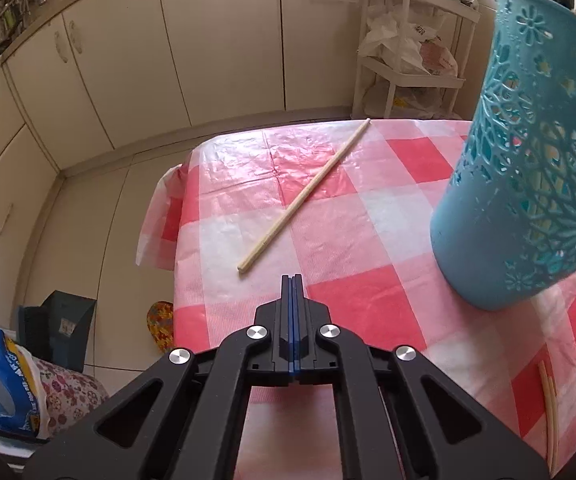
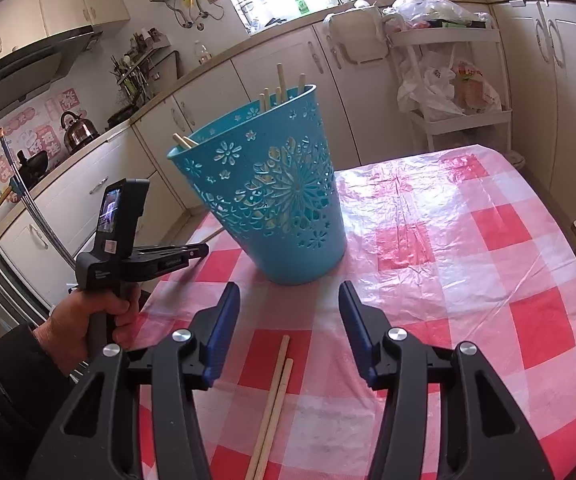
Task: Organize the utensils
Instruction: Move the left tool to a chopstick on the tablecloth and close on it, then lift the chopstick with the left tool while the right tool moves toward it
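A turquoise perforated basket stands on the red-and-white checked table, with several wooden chopsticks sticking up out of it. In the left wrist view the same basket fills the right side. One loose chopstick lies diagonally on the cloth just beyond my left gripper, whose jaws are shut with nothing between them. My right gripper is open above a pair of chopsticks lying on the cloth. A hand holds the left gripper left of the basket.
White cupboards line the far wall, with a white trolley holding plastic bags behind the table. Bags and a dark bin sit on the floor left of the table. Two more chopsticks lie near the table's right edge.
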A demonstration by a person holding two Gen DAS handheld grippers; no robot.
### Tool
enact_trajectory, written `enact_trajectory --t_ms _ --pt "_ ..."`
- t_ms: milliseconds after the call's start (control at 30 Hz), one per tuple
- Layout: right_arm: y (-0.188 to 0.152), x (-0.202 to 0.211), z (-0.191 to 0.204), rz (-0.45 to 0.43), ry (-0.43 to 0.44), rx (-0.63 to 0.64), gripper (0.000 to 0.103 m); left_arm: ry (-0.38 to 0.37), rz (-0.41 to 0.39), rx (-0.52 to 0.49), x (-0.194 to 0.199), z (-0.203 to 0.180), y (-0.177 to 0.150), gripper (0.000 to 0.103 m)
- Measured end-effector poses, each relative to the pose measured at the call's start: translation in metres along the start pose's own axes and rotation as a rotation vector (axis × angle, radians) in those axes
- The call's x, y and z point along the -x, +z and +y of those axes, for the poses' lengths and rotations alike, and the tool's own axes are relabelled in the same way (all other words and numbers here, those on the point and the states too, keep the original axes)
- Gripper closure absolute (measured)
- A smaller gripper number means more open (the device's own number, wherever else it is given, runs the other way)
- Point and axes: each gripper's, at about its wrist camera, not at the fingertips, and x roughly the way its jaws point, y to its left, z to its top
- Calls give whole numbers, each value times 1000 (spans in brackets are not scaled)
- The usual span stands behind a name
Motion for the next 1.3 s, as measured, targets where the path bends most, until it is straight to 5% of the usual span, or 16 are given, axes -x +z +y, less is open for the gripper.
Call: enact_trajectory --t_ms 200,300,367,433,533,600,700,867,1100,1300 --pt "-11 2 6 28 19 9 50 -72 -72 -3 37 5 -20 103" --pt "-17 -2 6 54 21 -2 49 -39 -101 -50 39 7 -7 102" --pt "-20 -5 6 65 27 -16 49 -36 -95 -71 30 8 4 97" --pt "-20 -6 4 67 29 -22 49 -21 -85 -100 22 7 14 73" --pt "-21 -9 2 78 30 -29 49 -2 -74 -129 9 9 23 65" --pt "-22 -12 -1 89 30 -39 49 0 -52 -152 0 8 26 66" --pt "-23 -15 -5 98 28 -61 49 9 -29 -172 -8 5 20 97" --pt "-25 -14 0 108 40 -58 49 2 -24 -126 9 10 4 99" --pt "-25 5 42 98 137 112 48 -52 -47 -123 94 13 -34 99" --pt "-43 48 127 -155 35 731 42 -117 37 -321 152 -10 -74 99"
